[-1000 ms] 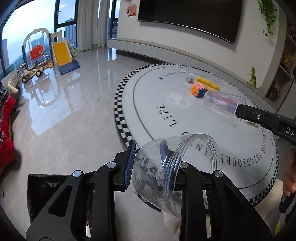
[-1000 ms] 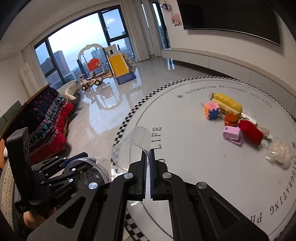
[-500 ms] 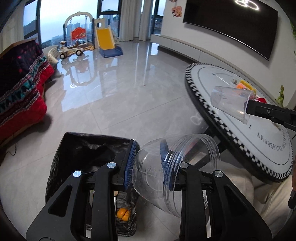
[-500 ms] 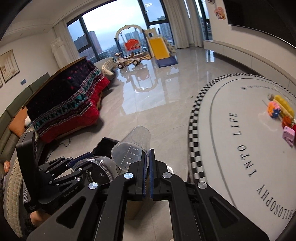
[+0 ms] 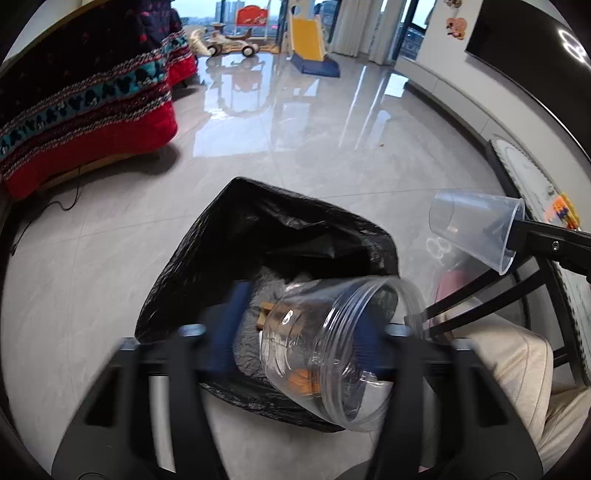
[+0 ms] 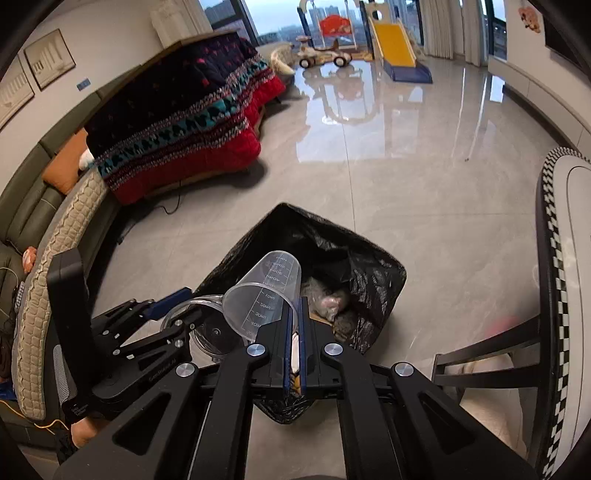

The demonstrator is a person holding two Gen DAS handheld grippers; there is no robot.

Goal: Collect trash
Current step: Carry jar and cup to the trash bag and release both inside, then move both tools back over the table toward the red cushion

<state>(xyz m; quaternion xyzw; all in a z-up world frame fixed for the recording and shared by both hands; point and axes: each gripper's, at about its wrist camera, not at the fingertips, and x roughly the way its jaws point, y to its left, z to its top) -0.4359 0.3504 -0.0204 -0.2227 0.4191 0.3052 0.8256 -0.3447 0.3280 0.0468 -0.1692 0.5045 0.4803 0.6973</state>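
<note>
It was a family living room in a high-rise flat. Beyond the black trash bag (image 6: 354,273) stretched glossy floor tiles (image 6: 424,192); a blanket-draped sofa (image 6: 177,122) stood to its left, and a toy slide (image 6: 395,48) and ride-on car (image 6: 325,57) stood by tall windows (image 6: 280,18) facing city towers.

The bin bag (image 5: 258,236) at centre frame is glossy black. The jar (image 5: 332,350) is clear plastic, and the measuring cup (image 6: 264,295) is clear with printed markings. Both grippers are black with blue pads (image 6: 291,350). The blanket (image 6: 184,122) at upper left is dark navy and red, banded in teal and white. The slide (image 6: 393,48) at the top is yellow on a blue base. The table (image 6: 554,258) at right is white, edged in black-and-white checks. The floor (image 5: 295,140) is glossy grey tile.
</note>
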